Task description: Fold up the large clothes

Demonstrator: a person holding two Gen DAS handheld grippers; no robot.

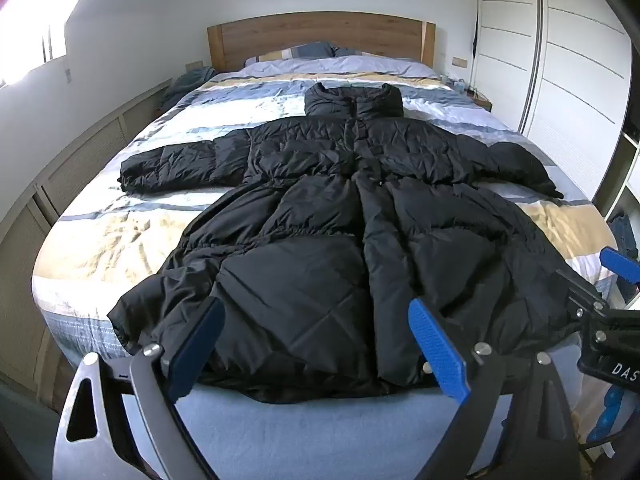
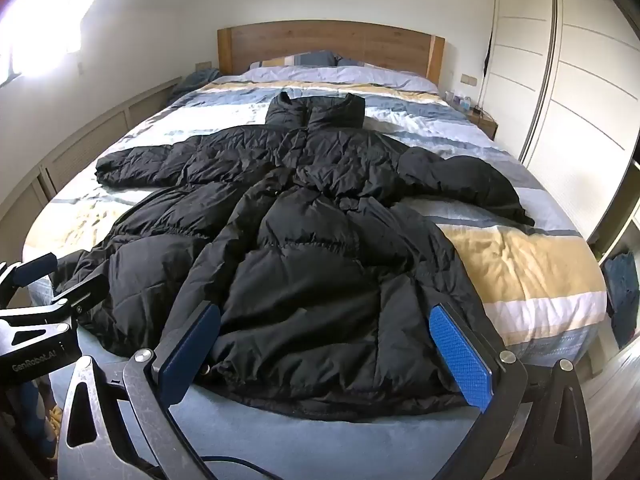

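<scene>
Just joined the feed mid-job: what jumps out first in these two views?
A big black puffer coat lies spread flat, sleeves out, on the striped bed cover, collar toward the wooden headboard. Both the left gripper and right gripper hang open over its hem, holding nothing.

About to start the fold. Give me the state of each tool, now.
Left tool: open, holding nothing, above the near hem of the black coat.
Right tool: open, holding nothing, above the same hem.
</scene>
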